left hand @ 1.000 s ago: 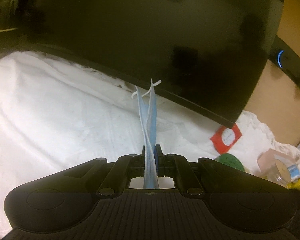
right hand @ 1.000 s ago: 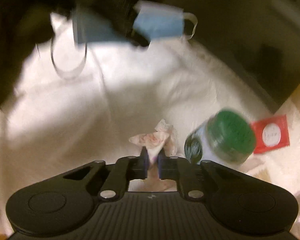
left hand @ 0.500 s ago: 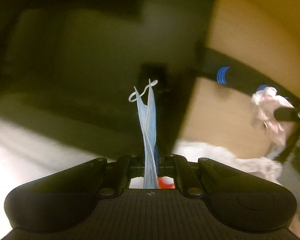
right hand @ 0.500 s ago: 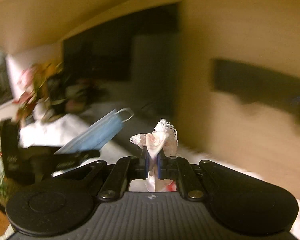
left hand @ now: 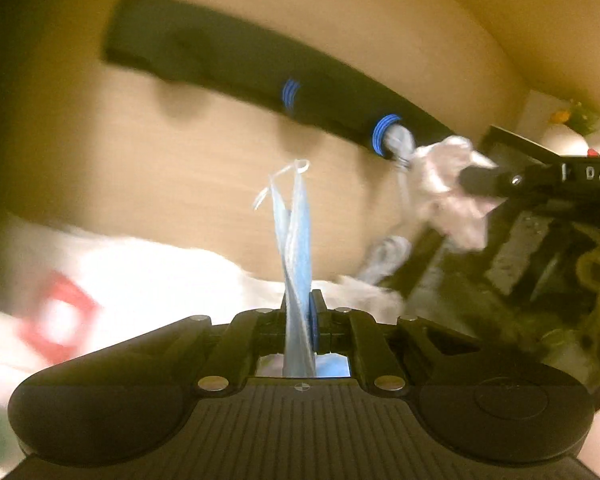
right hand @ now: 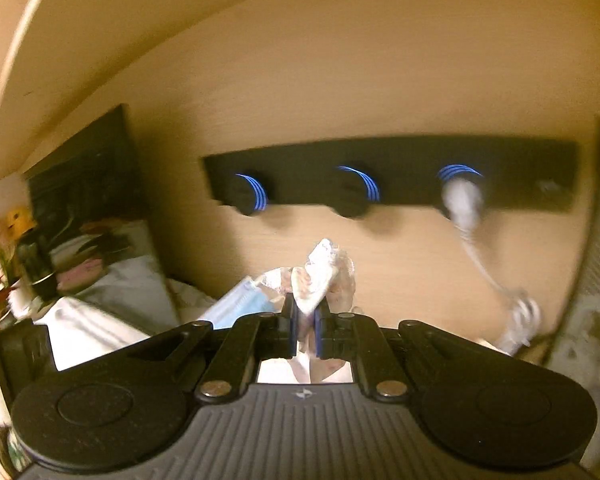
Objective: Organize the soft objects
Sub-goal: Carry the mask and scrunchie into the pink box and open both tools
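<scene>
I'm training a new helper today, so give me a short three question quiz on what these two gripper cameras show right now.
1. True or false: the left gripper is shut on a blue face mask.
2. What does the right gripper hold? A) a green jar B) a crumpled pale cloth C) nothing
3. How many pegs show on the black wall rack in the right wrist view, and which one already has something white hanging from it?

Key
1. True.
2. B.
3. Three; the rightmost peg, which carries a white cord.
</scene>
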Motion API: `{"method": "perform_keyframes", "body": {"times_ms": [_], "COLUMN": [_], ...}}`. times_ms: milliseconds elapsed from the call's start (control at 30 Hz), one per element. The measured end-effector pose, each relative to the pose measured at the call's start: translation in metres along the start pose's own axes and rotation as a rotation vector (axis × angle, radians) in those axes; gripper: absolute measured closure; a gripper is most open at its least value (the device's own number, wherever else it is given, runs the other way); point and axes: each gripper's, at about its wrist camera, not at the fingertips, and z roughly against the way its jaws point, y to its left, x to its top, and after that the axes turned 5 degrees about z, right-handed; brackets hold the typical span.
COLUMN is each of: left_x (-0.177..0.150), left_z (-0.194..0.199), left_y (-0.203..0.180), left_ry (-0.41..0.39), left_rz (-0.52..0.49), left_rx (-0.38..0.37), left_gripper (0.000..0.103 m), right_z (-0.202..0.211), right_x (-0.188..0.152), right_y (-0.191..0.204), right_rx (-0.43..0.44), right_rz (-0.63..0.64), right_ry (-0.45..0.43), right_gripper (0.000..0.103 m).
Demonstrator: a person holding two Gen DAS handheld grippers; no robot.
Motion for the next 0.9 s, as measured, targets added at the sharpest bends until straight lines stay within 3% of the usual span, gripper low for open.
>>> {"method": "perform_keyframes", "body": {"times_ms": [100, 233, 400, 533, 633, 700, 800, 900], "left_x": [-0.030, -0.073, -0.088, -0.088, -0.087, -0.089, -0.095, -0.108], "left_z": [-0.045, -0.091, -0.102, -0.079, -0.055, -0.037, -0.004, 0.031], "left_y": [-0.001, -0.007, 0.003, 0.001, -0.004, -0.005, 0.000, 0.020], "left_ry": [0.023, 0.152, 0.189, 0.165, 0.147, 0.134, 0.108, 0.080], "left_rz": [0.095, 0.048, 0.034, 0.009, -0.023, -0.032, -0.020, 0.001], "left_rx": [0.017, 0.187, 0.220, 0.202, 0.190, 0.182, 0.196, 0.265], "left_gripper": [0.090, 0.090, 0.089, 0.089, 0.089, 0.089, 0.089, 0.089], "right_z": [-0.009, -0.038, -0.088, -0.147, -0.187, -0.207, -0.211, -0.200], "right_x": [-0.022, -0.050, -0.075, -0.097, -0.119, -0.135, -0.150, -0.153], "right_y": [-0.022, -0.036, -0.040, -0.043, -0.046, -0.052, -0.050, -0.034], "right_rx": [-0.017, -0.050, 0.012, 0.095, 0.008, 0.006, -0.015, -0.043], "right_rz": [-0.028, -0.069, -0.183, -0.288, -0.295, -0.321, -0.302, -0.217], "right_ry": [0.034, 0.132, 0.261, 0.414, 0.517, 0.572, 0.577, 0.528], "right_gripper": [0.095, 0.095, 0.095, 0.095, 0.095, 0.095, 0.099, 0.097]}}
